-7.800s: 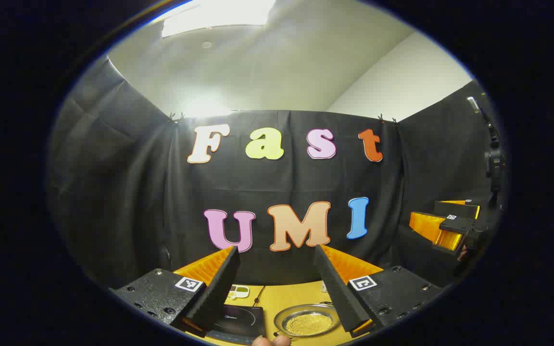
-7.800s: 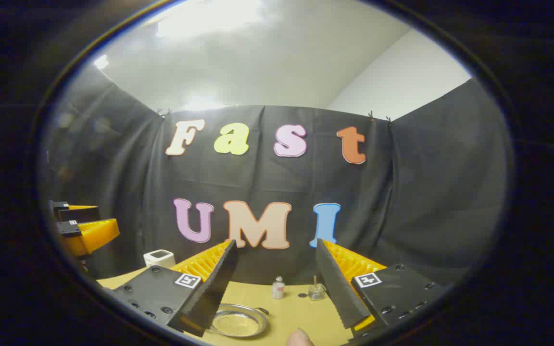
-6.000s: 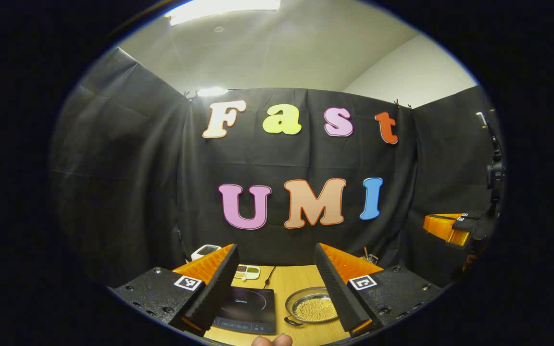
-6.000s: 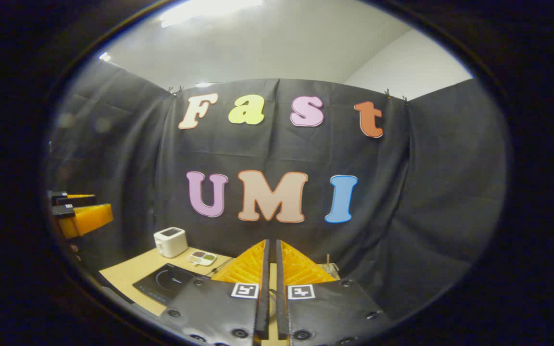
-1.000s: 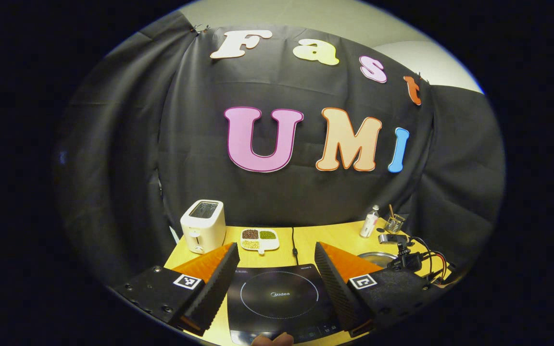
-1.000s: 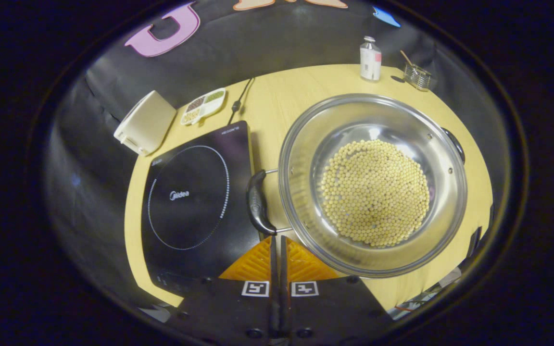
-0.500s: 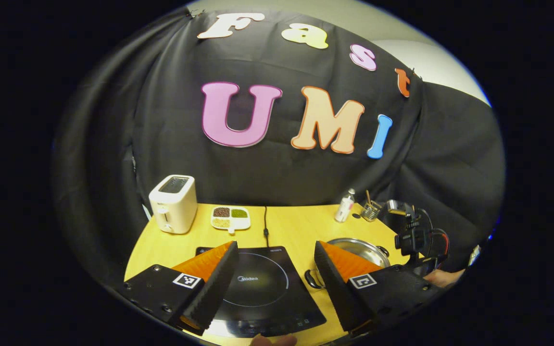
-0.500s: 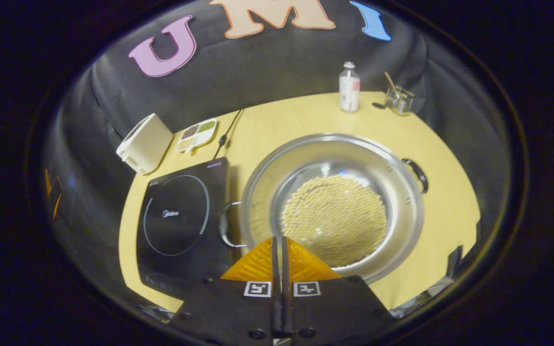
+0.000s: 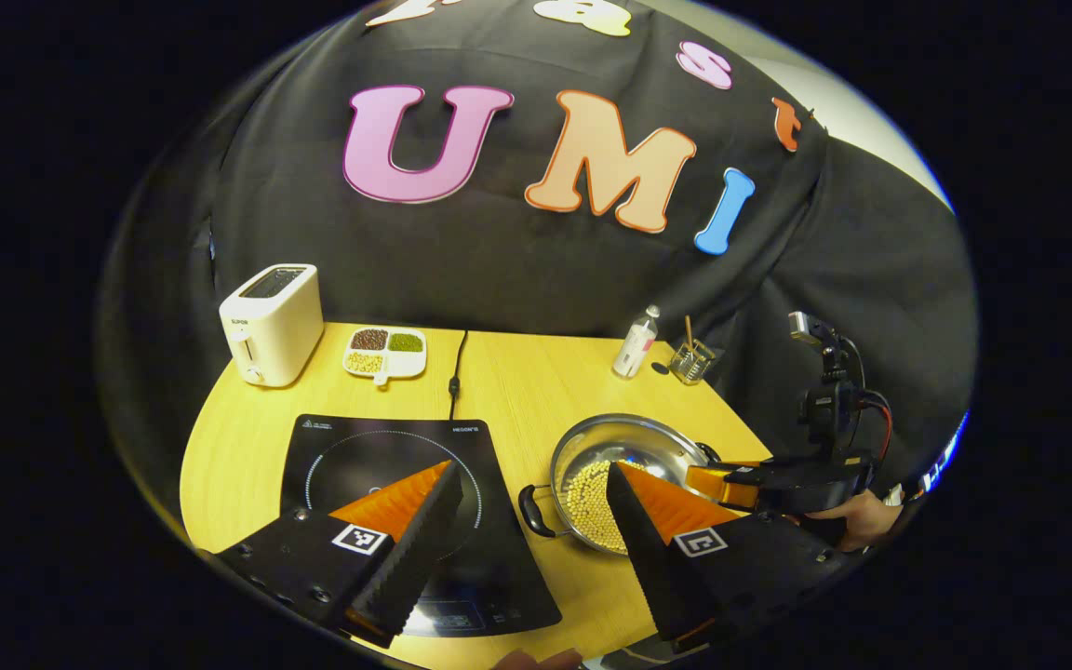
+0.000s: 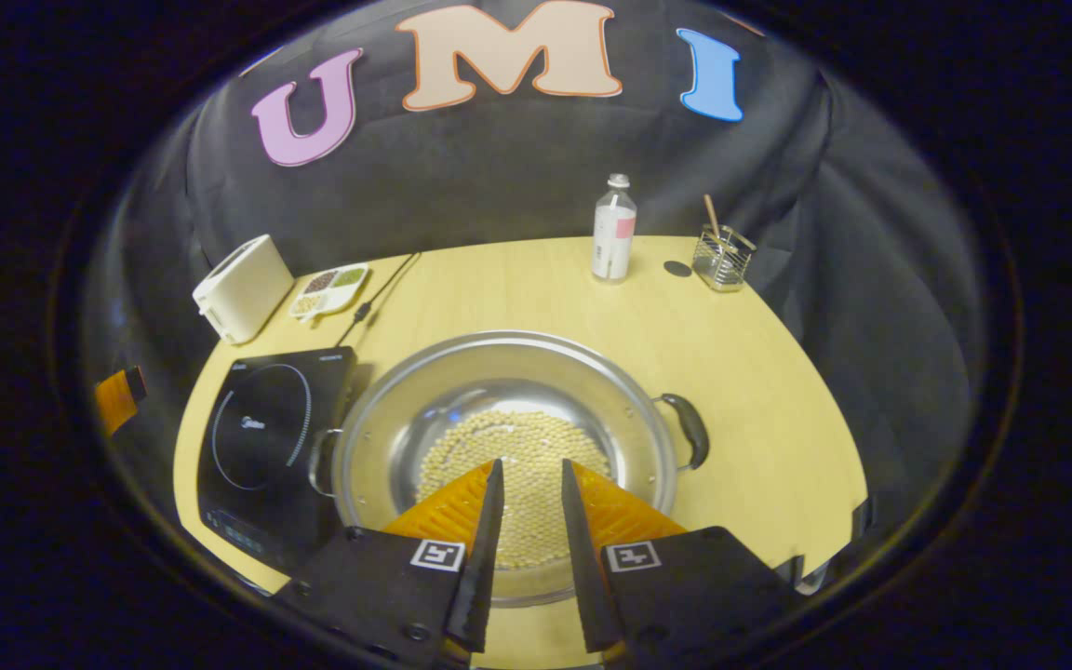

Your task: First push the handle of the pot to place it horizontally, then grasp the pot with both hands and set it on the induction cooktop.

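Observation:
A steel pot [image 10: 497,346] with yellow beans [image 10: 517,445] stands on the wooden table, just right of the black induction cooktop [image 10: 257,423]. Its dark handles stick out at the left [image 10: 317,462] and the right [image 10: 690,430]. My right gripper [image 10: 530,467] hovers over the pot's near rim, open by a narrow gap with nothing in it. In the left gripper view, my left gripper [image 9: 531,472] is wide open above the cooktop [image 9: 378,456], left of the pot [image 9: 652,428]. A hand [image 9: 857,516] holds the right gripper [image 9: 731,479] at the pot's right side.
At the back of the table [image 10: 759,372] stand a white toaster [image 10: 238,284], a divided dish of beans [image 10: 331,282], a small bottle [image 10: 612,228] and a glass holder [image 10: 720,256]. The cooktop's cord [image 9: 454,368] runs to the back wall.
My right gripper's fingers have parted slightly from shut, and it has drawn back to the pot's near rim. The left gripper has moved so the pot and right gripper show.

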A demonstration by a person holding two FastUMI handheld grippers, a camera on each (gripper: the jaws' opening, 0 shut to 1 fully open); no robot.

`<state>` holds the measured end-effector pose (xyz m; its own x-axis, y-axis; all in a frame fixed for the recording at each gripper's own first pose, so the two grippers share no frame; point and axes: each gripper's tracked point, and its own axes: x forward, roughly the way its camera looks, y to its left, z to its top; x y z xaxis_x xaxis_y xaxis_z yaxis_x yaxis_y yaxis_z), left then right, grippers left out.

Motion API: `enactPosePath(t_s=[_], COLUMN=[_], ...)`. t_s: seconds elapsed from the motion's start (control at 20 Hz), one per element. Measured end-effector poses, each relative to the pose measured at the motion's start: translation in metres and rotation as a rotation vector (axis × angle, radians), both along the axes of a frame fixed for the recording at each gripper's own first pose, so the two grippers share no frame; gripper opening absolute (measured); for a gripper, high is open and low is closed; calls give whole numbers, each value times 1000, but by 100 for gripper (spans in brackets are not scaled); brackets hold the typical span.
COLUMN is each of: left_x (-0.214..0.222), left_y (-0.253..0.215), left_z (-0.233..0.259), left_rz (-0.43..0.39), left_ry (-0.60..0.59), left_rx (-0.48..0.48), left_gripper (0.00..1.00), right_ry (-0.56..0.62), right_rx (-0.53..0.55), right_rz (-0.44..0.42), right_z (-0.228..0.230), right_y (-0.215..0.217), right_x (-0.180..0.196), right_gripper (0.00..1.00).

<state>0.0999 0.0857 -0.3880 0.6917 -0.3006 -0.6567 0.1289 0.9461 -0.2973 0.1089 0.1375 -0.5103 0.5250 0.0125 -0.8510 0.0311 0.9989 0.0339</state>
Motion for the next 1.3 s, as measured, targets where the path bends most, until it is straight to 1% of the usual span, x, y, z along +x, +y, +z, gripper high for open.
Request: enactPosePath(t_s=[0.05, 0.1, 0.15, 0.25, 0.4, 0.45, 0.6, 0.7, 0.8, 0.85, 0.95, 1.05, 1.1, 1.15, 1.3], left_x=[5, 7, 6, 9, 7, 6, 0, 0, 2, 1, 3, 7, 8, 12, 18], left_y=[-7, -13, -20, -26, -35, -33, -47, -47, -48, -49, -52, -58, -58, -58, -59], left_z=[-6, -12, -22, -36, -63, -75, -105, -123, -138, -145, -158, -166, -170, -169, -176], left_rz=[3, 11, 20, 46, 56, 60, 41, 33, 39, 44, 55, 56, 53, 42, 10], left_ry=[8, 31, 64, 104, 158, 177, 247, 279, 295, 314, 346, 354, 367, 347, 336], left_rx=[5, 2, 2, 16, 60, 79, 87, 108, 121, 125, 113, 111, 126, 148, 213], left_gripper=[96, 100, 96, 96, 96, 96, 96, 94, 93, 91, 92, 91, 90, 90, 90], right_ry=[-2, -6, -8, -13, -19, -3, 24, 50, 63, 78, 101, 110, 114, 121, 145], right_rx=[-6, -11, -6, -7, -27, -34, -44, -39, -47, -37, -14, -4, 1, 4, 21], right_rz=[9, 15, 27, 43, 74, 79, 79, 93, 101, 96, 84, 84, 89, 93, 93], right_z=[-1, -4, -6, -12, -26, -33, -49, -60, -69, -75, -83, -88, -89, -91, -101], right_y=[-10, -21, -29, -45, -64, -70, -80, -86, -93, -93, -94, -94, -94, -93, -91], right_x=[5, 10, 15, 23, 33, 34, 34, 34, 34, 32, 32, 35, 35, 34, 35], right_gripper=[43, 43, 48, 73, 72, 72, 73, 74, 75, 75, 75, 75, 80, 80, 80])
